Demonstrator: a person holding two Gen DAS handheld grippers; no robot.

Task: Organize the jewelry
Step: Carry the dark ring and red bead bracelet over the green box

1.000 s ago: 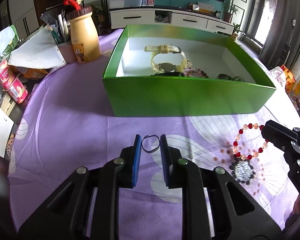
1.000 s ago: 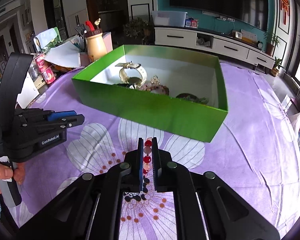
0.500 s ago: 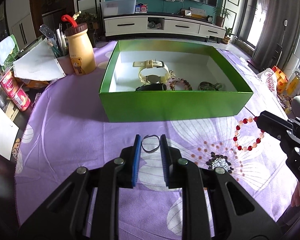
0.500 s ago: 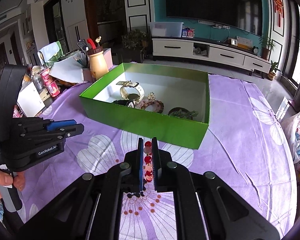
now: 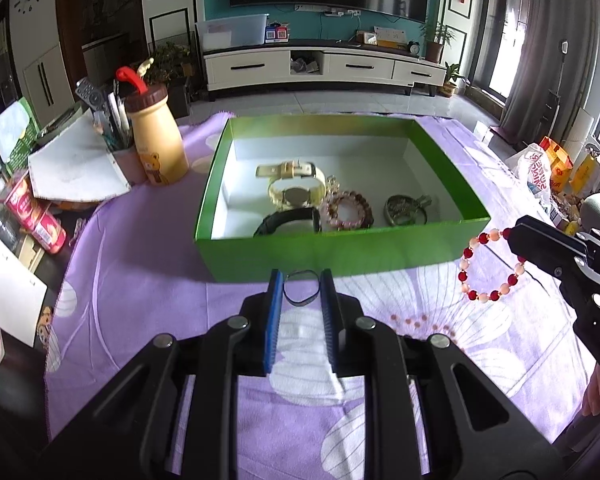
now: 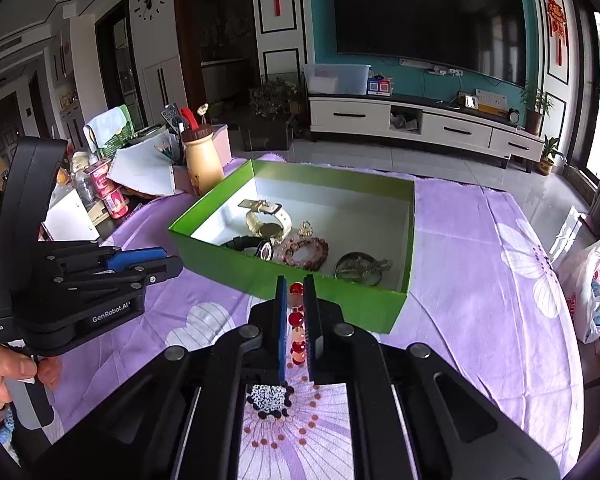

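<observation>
Your left gripper [image 5: 300, 292] is clamped on a thin dark ring [image 5: 299, 290], pinched between its blue pads and held above the table [image 5: 140, 280]. Your right gripper [image 6: 296, 312] is closed on a red-and-pale bead bracelet [image 5: 486, 266], which hangs off its tip in the air. Just ahead of both grippers sits the green box [image 5: 340, 246], open.

Inside it already lie a cream-strapped watch [image 5: 294, 190], a dark watch [image 5: 288, 220], a brownish bead bracelet [image 5: 350, 210] and a metal pendant piece [image 5: 406, 208], so much of the sorting looks done. What seems left is dropping in the two pieces you hold.

Compared with a second ago, both grippers have risen and the box interior shows more fully; the bracelet has lifted clear of the table.
</observation>
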